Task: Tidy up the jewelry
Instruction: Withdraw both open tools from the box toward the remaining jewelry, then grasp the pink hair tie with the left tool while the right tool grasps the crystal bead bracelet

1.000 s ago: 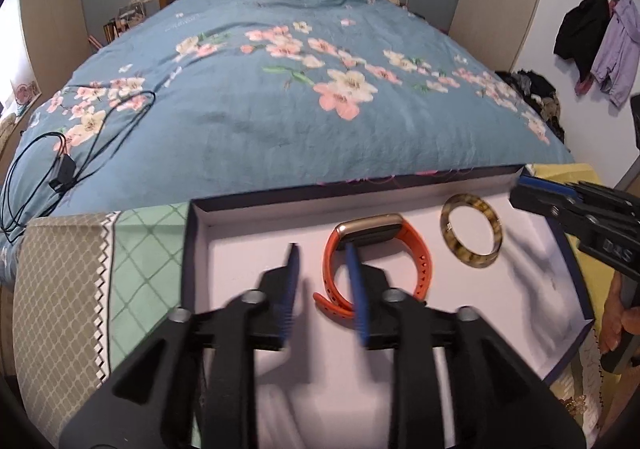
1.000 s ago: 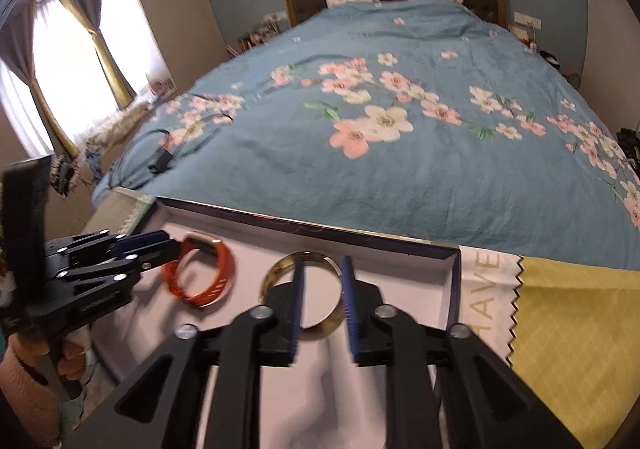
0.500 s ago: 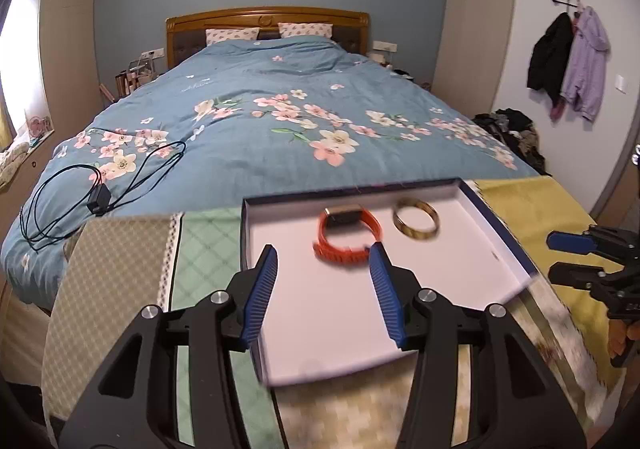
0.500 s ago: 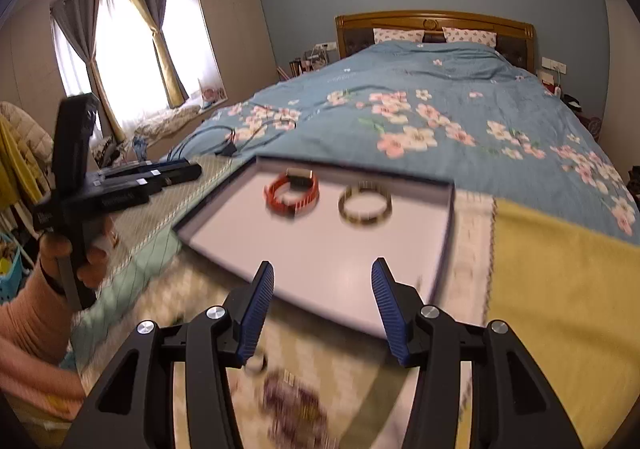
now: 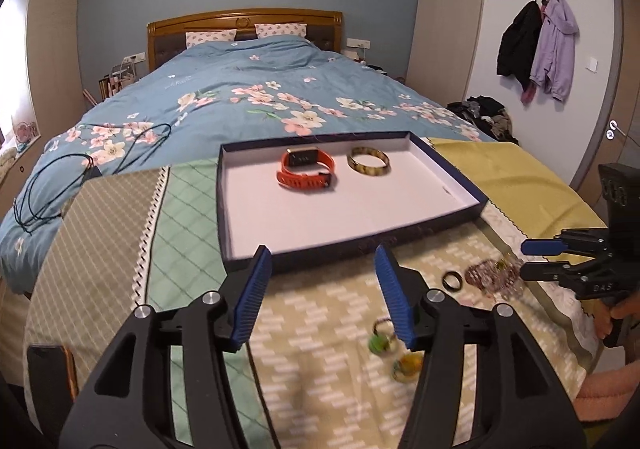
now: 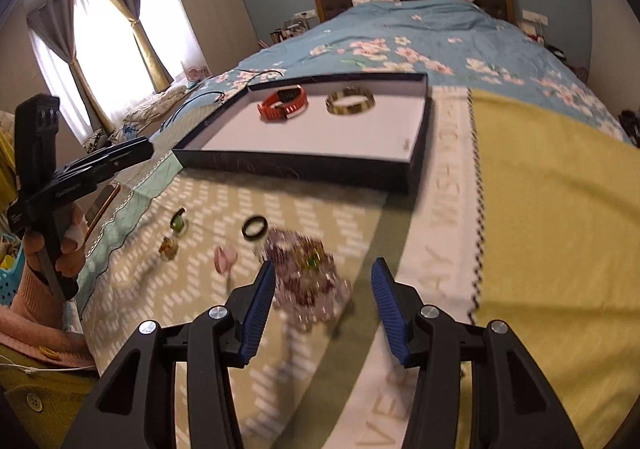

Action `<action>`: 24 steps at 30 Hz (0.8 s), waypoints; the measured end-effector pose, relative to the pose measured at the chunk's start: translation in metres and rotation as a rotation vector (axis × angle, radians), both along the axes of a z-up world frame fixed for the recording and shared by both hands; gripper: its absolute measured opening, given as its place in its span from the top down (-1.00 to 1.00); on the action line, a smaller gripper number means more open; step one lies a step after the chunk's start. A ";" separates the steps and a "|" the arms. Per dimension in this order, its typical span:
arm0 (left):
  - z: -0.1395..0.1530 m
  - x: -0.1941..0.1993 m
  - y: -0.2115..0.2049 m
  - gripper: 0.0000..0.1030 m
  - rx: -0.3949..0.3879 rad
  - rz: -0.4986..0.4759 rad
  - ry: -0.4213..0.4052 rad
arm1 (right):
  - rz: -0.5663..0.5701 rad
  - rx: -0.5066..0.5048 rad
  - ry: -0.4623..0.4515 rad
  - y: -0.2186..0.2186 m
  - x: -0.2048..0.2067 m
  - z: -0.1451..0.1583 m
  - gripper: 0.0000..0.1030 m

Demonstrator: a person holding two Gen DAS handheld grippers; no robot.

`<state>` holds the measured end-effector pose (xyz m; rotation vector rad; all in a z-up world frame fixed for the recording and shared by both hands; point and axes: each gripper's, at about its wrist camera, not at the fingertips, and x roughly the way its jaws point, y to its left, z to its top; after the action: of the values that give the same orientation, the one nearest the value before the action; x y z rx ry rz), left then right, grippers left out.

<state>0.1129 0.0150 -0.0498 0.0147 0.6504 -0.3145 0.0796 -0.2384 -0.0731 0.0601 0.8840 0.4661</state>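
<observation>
Right wrist view alone shows a pink piece (image 6: 225, 257) and the blurred bead pile (image 6: 308, 273) just ahead of the right tool (image 6: 324, 301), half open, empty. Left tool (image 5: 322, 289) is opening, empty, above blurred rings (image 5: 380, 343). Farther on, the box (image 5: 248, 261) on the bed holds watch (image 5: 306, 169) and bangle (image 5: 369, 161).

I count one shallow box (image 5: 444, 177) with two pieces inside: one orange watch band (image 5: 306, 169) and one tortoiseshell bangle (image 5: 368, 161). On the cloth before the box I see one black ring (image 6: 255, 227), one green ring (image 6: 177, 223), one yellow ring (image 6: 169, 247), one pink piece (image 6: 224, 257) and one heap of beads (image 6: 306, 273); how many strands are in it I cannot tell. There are two grippers, the left gripper (image 5: 324, 295) and the right gripper (image 6: 322, 307), two pillows, three framed pictures on the wall, and two jackets.
</observation>
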 end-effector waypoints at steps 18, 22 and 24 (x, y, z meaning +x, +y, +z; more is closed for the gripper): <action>-0.016 -0.016 -0.002 -0.05 -0.037 -0.009 0.050 | -0.011 0.055 -0.002 0.002 -0.006 0.002 0.83; -0.015 -0.021 -0.002 -0.05 -0.038 -0.022 0.044 | -0.001 0.068 -0.041 0.004 -0.008 0.016 0.83; -0.016 -0.023 -0.003 -0.05 -0.037 -0.031 0.042 | 0.002 0.074 -0.063 0.007 -0.009 0.024 0.83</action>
<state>0.0896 0.0123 -0.0657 -0.0174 0.6862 -0.3576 0.0703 -0.2317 -0.0494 0.1118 0.8051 0.4998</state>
